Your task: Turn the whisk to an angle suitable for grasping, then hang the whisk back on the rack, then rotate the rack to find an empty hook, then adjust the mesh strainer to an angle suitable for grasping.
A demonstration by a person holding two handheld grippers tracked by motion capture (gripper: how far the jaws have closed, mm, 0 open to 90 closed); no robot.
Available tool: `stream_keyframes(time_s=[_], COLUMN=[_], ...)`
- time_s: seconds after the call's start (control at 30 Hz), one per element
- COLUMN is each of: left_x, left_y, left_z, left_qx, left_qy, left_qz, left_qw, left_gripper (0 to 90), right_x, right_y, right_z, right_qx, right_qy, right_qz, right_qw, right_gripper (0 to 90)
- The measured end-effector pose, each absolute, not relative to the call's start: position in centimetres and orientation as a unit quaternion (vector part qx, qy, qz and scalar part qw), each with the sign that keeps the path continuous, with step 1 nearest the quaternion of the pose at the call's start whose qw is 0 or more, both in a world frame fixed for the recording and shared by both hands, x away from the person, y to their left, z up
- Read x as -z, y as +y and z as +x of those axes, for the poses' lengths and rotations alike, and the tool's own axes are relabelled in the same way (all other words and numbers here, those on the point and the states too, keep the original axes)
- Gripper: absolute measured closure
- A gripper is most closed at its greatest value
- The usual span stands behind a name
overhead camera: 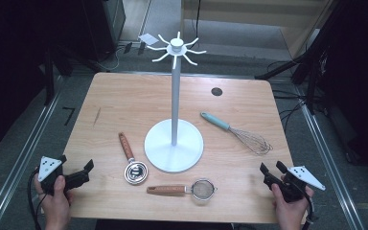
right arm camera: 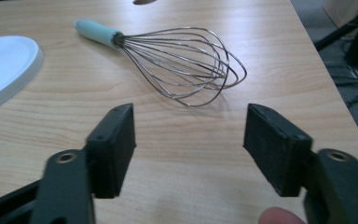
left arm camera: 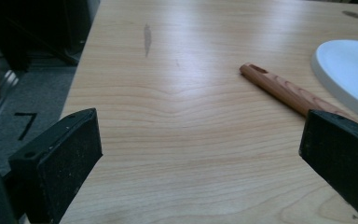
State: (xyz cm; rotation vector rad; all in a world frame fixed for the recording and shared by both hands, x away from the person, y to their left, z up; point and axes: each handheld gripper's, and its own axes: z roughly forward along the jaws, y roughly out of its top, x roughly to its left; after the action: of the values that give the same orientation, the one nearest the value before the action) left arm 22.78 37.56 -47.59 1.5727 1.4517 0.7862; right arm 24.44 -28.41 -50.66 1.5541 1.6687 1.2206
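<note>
On the pale wooden table (overhead camera: 124, 105), the right gripper (right arm camera: 189, 144) is open and empty near the thin-wire whisk (right arm camera: 186, 63); the left gripper (left arm camera: 200, 154) gapes wide, empty.

High view looks down; both low tongs views share the stand base (left arm camera: 349, 74).

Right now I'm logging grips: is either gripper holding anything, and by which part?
Nothing is held: left gripper and right gripper both stand open over bare table.
</note>
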Motion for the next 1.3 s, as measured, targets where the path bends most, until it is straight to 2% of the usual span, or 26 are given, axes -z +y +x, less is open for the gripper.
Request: stream_keyframes(time_s=[0.2,0.27,0.3,0.37,0.43,0.67,0.8,0.87,1.03,1.13,1.27,1.3], left_x=[47.8,47.8,47.8,48.0,48.1,48.1,48.2,48.2,48.2,48.2,48.3,48.3], left_y=[37.1,36.7,36.7,36.3,36.0,36.0,36.0,35.9,35.6,35.5,35.5,35.5], left_z=[23.1,23.3,23.3,23.5,23.8,23.9,24.3,24.2,24.1,24.0,24.0,24.0], left_qx=[-0.298,-0.292,-0.292,-0.301,-0.303,-0.304,-0.298,-0.304,-0.311,-0.314,-0.313,-0.313], left_qy=[0.586,0.583,0.583,0.579,0.577,0.580,0.575,0.573,0.566,0.562,0.560,0.559], left_qz=[0.635,0.640,0.640,0.646,0.650,0.650,0.658,0.656,0.662,0.665,0.666,0.668], left_qw=[0.406,0.406,0.406,0.396,0.391,0.387,0.385,0.386,0.380,0.378,0.380,0.379], left_gripper=[0.0,0.0,0.0,0.0,0.0,0.0,0.0,0.0,0.0,0.0,0.0,0.0], right_x=[50.7,50.6,50.6,50.7,50.7,50.5,49.9,49.8,49.5,48.5,46.9,46.5], right_y=[-29.3,-29.6,-29.6,-29.9,-30.0,-28.5,-27.7,-27.7,-27.2,-26.5,-25.6,-25.3], right_z=[24.5,24.0,24.0,23.9,23.9,24.5,24.9,25.7,27.0,28.1,29.0,29.1], right_qx=[-0.480,-0.482,-0.482,-0.503,-0.525,-0.492,-0.456,-0.442,-0.426,-0.400,-0.383,-0.377], right_qy=[0.630,0.628,0.628,0.637,0.647,0.699,0.725,0.732,0.756,0.780,0.801,0.807], right_qz=[0.564,0.568,0.568,0.549,0.522,0.490,0.480,0.485,0.468,0.454,0.426,0.421], right_qw=[0.235,0.224,0.224,0.201,0.182,0.173,0.191,0.181,0.168,0.162,0.176,0.172], right_gripper=[34.0,25.4,25.4,14.2,13.9,21.4,31.6,35.8,36.5,43.7,44.1,40.8])
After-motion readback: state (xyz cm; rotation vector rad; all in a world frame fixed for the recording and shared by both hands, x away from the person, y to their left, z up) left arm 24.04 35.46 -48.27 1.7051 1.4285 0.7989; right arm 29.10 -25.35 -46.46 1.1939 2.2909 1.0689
